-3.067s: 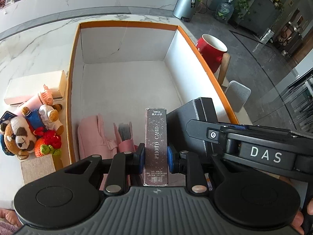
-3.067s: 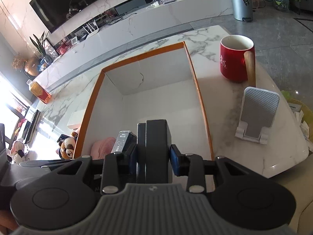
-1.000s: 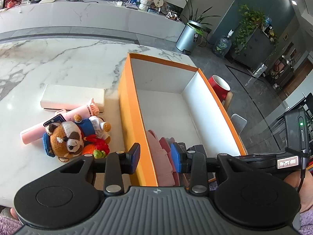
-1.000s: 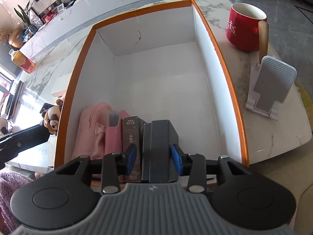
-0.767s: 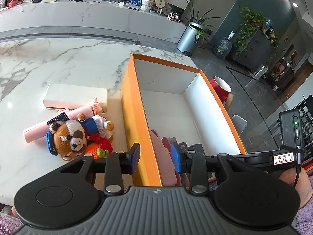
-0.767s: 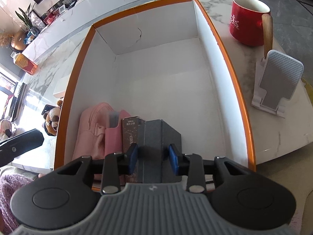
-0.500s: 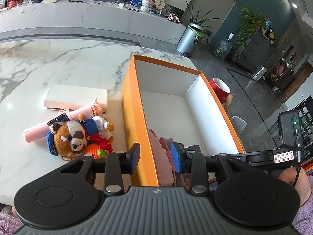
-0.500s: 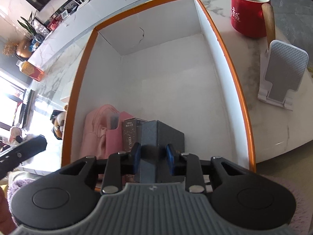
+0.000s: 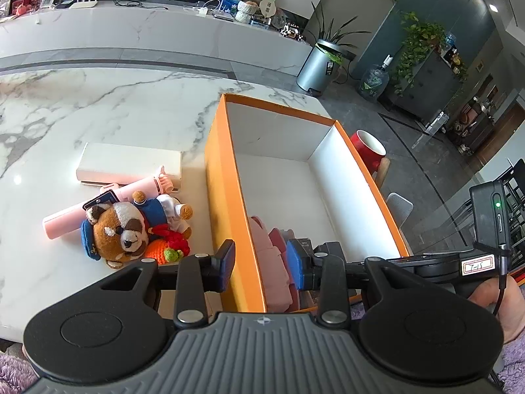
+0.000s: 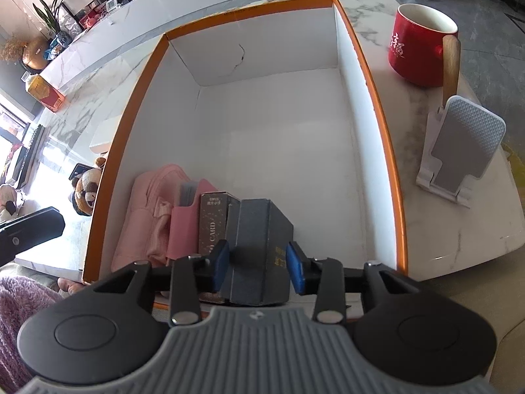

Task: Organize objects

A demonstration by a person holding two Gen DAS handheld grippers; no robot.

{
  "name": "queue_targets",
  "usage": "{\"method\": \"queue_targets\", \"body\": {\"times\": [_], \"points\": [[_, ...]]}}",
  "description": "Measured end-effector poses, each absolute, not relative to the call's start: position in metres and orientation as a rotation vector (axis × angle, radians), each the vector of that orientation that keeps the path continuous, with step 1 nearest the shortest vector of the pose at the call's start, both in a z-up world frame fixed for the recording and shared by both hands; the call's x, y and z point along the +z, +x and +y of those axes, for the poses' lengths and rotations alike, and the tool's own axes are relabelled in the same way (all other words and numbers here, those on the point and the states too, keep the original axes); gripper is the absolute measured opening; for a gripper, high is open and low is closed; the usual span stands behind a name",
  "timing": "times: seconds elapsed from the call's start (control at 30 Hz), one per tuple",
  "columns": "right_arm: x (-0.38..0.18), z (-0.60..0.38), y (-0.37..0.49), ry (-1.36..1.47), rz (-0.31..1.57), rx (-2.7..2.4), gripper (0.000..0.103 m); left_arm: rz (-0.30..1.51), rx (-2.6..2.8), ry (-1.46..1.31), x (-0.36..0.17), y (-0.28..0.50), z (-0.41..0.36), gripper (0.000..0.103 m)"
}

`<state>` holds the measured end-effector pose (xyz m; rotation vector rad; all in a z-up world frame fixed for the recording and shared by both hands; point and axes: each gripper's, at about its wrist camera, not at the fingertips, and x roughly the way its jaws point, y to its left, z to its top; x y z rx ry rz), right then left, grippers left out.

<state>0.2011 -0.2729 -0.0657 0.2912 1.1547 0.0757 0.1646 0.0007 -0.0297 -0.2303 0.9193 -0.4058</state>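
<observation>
An orange box (image 10: 131,111) with white inner walls stands on the marble table. At its near end stand a pink pouch (image 10: 147,216), a pink card holder (image 10: 183,226), a brown photo card box (image 10: 211,220) and a dark grey box (image 10: 259,226). My right gripper (image 10: 257,259) straddles the grey box; its jaws are opening and the pads no longer press on it. My left gripper (image 9: 261,261) hovers open and holds nothing, above the orange box's left wall (image 9: 223,177).
Left of the orange box lie a plush dog (image 9: 118,226), a crochet orange (image 9: 164,251), a pink stick (image 9: 65,218) and a flat white box (image 9: 131,162). A red mug (image 10: 416,49) and a grey phone stand (image 10: 466,144) sit to its right. The table's near edge is close.
My right gripper set the grey box down beside the photo card box, then its jaws widened off it. My left gripper let go of the photo card box earlier and has since kept still.
</observation>
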Motion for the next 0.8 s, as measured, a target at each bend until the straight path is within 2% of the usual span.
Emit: {"method": "queue_targets", "body": {"times": [0.47,0.8], "points": [[-0.056,-0.267,0.199,0.239,1.129,0.086,0.045,0.907,-0.393,-0.222,-0.023,0.158,0.008,0.04],[-0.014,-0.224,0.185,0.133,0.961,0.228,0.045,0.872,-0.324,-0.204,-0.013,0.143,0.043,0.041]]}}
